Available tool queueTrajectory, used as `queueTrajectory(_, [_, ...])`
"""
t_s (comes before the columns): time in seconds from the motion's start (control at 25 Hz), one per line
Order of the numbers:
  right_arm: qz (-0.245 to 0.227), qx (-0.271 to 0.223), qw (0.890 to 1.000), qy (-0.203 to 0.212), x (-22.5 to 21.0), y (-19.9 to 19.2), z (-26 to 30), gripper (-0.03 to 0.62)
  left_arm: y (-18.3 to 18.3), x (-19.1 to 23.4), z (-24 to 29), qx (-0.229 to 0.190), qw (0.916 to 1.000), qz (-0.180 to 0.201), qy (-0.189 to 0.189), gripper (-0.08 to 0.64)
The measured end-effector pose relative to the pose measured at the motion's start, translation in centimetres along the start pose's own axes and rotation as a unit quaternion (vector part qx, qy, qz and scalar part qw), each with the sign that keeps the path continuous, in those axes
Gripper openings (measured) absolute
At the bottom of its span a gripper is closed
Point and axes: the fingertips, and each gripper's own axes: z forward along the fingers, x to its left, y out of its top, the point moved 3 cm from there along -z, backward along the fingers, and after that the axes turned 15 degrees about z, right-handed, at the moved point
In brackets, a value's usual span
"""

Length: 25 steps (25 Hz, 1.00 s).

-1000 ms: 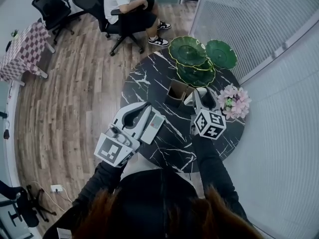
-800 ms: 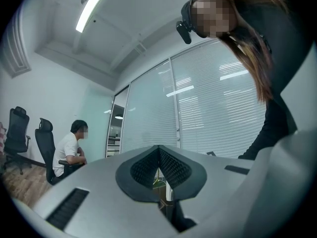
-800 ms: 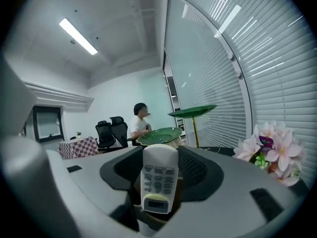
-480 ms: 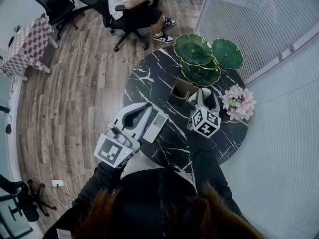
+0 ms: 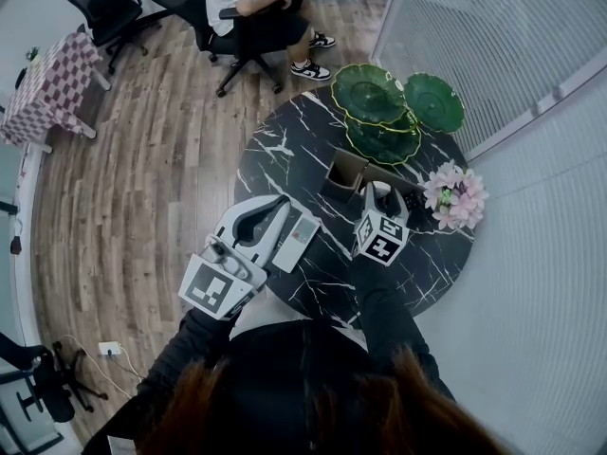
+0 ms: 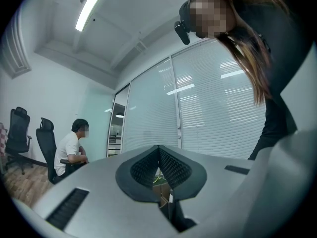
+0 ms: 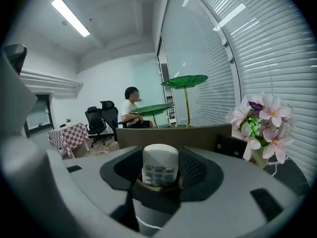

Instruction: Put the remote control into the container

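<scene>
Remote (image 7: 159, 170), white rounded plastic, clamped in right tongs (image 7: 160, 155); ribbed left tongs (image 6: 159, 157) closed, empty.

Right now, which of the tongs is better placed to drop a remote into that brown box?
Right. The right tongs grip the white remote control, right beside the brown container. The left tongs are shut on nothing, farther from it at the edge of the table.

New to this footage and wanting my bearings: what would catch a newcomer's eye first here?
The round black marble table stands out, with green leaf-shaped dishes at its far edge and pink flowers at its right. Next, the right claw is clamped on a white remote control, beside the brown container near the table's middle.
</scene>
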Motion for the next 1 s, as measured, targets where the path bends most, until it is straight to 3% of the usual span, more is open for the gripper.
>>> queueTrajectory(0.2, [-0.032, 0.034, 0.999, -0.011, 0.0, -1.0, 0.6, 0.23, -0.9, -0.3, -0.3, 0.0, 1.0, 0.0, -0.004, 0.005])
queueTrajectory(0.44, [-0.038, 0.046, 0.998, -0.012, 0.2, -1.3, 0.8, 0.23, -0.9, 0.0, -0.3, 0.01, 1.0, -0.001, 0.001, 0.005])
queueTrajectory(0.76, [-0.047, 0.011, 0.999, 0.019, 1.3, 1.0, 0.3, 0.221, -0.4, -0.4, 0.1, -0.011, 0.9999, 0.001, -0.004, 0.005])
queueTrajectory(0.92, [-0.059, -0.019, 0.998, 0.026, 1.4, 2.7, -0.3, 0.062, 0.0, -0.6, 0.4, -0.026, 0.9996, 0.003, -0.005, 0.005])
queueTrajectory(1.0, [-0.057, -0.034, 0.997, 0.038, 1.5, 3.4, -0.8, 0.028, 0.0, -0.7, 0.4, -0.024, 0.9997, 0.002, -0.006, 0.005])
